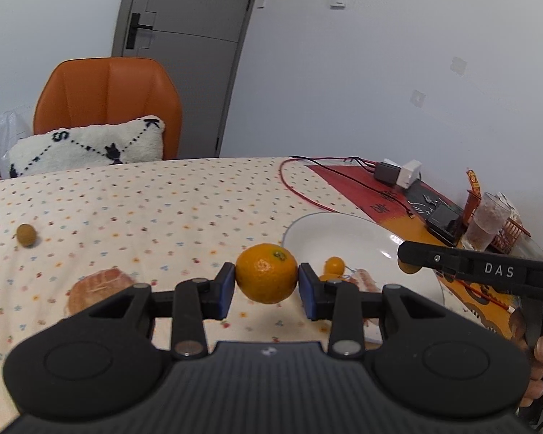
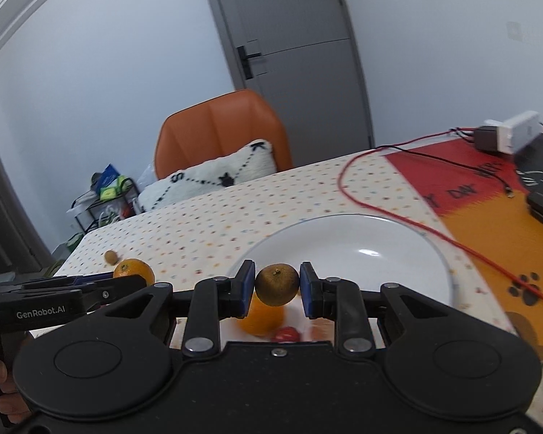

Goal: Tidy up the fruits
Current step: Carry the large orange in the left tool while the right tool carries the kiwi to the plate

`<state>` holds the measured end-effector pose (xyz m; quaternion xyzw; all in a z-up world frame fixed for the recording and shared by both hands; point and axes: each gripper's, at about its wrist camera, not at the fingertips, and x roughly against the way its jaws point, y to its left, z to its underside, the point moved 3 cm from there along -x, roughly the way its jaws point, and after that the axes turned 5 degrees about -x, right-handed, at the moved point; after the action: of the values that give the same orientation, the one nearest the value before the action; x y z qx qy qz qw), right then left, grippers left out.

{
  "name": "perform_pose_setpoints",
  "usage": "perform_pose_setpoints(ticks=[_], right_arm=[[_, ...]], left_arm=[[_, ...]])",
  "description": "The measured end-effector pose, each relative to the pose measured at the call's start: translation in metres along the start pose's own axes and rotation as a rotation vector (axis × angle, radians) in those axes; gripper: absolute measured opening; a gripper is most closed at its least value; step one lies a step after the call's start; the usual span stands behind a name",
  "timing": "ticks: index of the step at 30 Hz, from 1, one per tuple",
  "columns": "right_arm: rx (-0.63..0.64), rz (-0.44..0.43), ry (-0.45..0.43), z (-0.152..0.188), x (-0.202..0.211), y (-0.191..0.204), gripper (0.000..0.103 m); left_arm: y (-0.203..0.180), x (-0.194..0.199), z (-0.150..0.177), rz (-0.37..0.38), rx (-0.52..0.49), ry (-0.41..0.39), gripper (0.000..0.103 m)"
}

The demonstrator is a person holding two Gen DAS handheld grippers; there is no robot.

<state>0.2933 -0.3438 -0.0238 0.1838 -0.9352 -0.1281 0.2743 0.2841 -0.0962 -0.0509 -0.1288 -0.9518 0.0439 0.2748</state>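
Both grippers carry fruit above the table [image 1: 134, 195], each one pointed toward the white plate [image 1: 347, 231], which looks like the place where the fruit is being gathered.

The left gripper [image 1: 266, 284] is clamped on a mandarin [image 1: 266, 273]. Its blue pads [image 1: 227, 289] press the fruit on opposite sides at its widest part, so it hangs clear of the dotted cloth, just short of the plate's near rim. Gripping across the middle seems sensible: a round fruit would slip out of a hold nearer its top or bottom.

The right gripper [image 2: 277, 289] is closed much narrower on a small brown fruit [image 2: 277, 285], held the same way with its stem end up. It hovers over the plate's near edge, so I judge this one is closest to being set down.

The mandarin is bright orange with dimpled, glossy skin and a small green sticker near the top. The brown fruit is dull, olive-brown and rough, perhaps a longan, though I cannot be sure.

Some fruit already lies on the plate: a little orange one [image 1: 334, 264] shows past the left pads, and from the right wrist view a blurred orange piece [image 2: 264, 316] and something red [image 2: 287, 333] sit under the held fruit. A second small brown fruit [image 1: 26, 234] rests on the cloth well apart from the plate, not yet collected.
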Motion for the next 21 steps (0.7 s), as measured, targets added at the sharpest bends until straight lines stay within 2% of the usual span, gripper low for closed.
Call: perform_pose_setpoints(ticks=[14,17,21], right_arm=[[-0.080,0.063,-0.006,0.007,0.011,-0.053,0.025],[-0.072,0.055,-0.013,0.009,0.012,-0.056,0.031],[-0.094,0.059,-0.015,0.008,0.013,-0.064,0.032]], left_arm=[[-0.048,-0.033,-0.010,0.044,-0.071,0.021,0.036],[-0.053,-0.039,-0.011,0.046,-0.079,0.031,0.036],[-0.063,-0.047,-0.013,0.058,-0.100,0.040,0.036]])
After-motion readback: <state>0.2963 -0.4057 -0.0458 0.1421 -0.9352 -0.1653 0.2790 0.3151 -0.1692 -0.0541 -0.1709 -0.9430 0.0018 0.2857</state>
